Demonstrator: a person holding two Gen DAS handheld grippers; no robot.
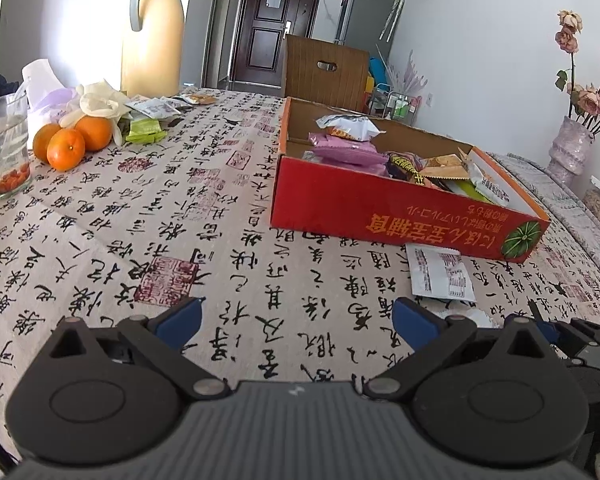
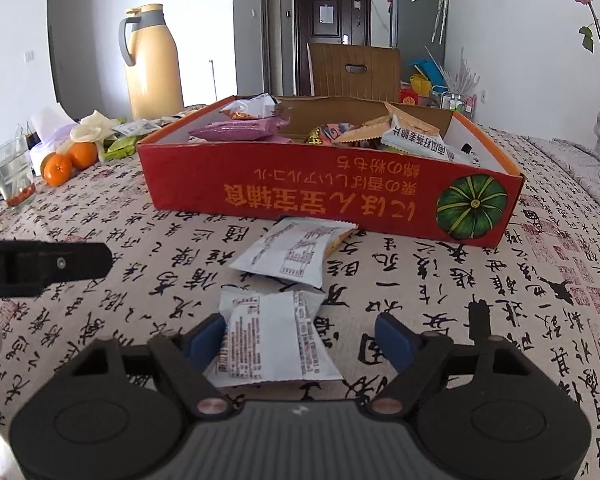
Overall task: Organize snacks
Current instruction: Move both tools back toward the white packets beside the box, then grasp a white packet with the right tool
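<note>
Between right gripper jaws, spread apart: white snack packet on tabletop; left gripper jaws apart, empty.

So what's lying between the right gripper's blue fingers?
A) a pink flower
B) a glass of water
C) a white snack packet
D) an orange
C: in the right wrist view, a white snack packet lies on the tablecloth between the open blue fingers of the right gripper, in front of the red box; the oranges sit far off to the left.
</note>
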